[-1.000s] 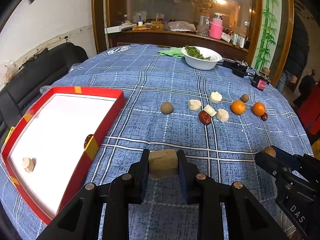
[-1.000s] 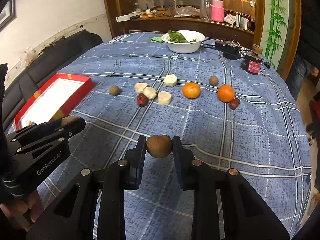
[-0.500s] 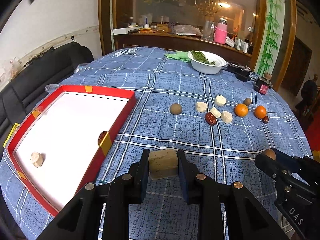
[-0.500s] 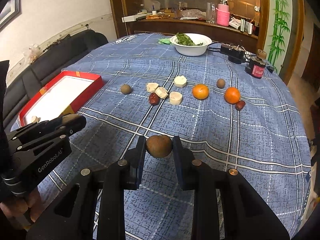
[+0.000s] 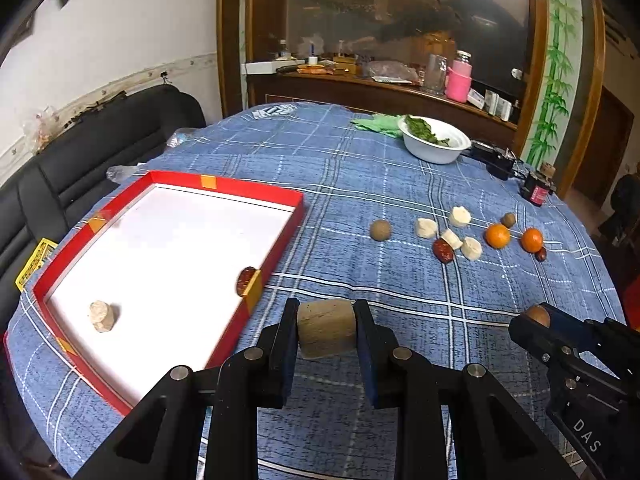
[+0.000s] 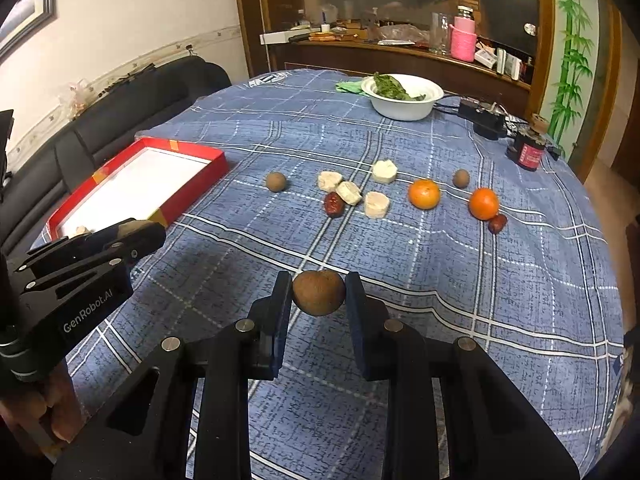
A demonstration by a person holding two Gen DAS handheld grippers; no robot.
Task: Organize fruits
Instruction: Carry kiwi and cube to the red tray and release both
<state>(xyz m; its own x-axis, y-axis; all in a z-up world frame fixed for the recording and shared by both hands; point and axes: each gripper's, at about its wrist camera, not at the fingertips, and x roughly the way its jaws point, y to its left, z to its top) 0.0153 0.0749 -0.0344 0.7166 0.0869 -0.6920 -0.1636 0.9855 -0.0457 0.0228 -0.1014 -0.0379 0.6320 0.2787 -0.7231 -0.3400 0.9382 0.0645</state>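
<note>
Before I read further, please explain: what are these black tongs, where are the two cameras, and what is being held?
No robot here: a person holds one pair of tongs in each hand, with a camera on each looking along its fingers. The left tongs grip a pale fruit chunk near the red tray. The right tongs grip a round brown fruit. On the blue tablecloth lie two oranges, pale chunks, red dates and a white bowl.

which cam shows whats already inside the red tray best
The left wrist view: it looks down into the red tray, showing a pale chunk near its front corner and a dark red fruit against the right wall. The right wrist view sees the tray at a shallow angle, its front hidden by the left gripper.
</note>
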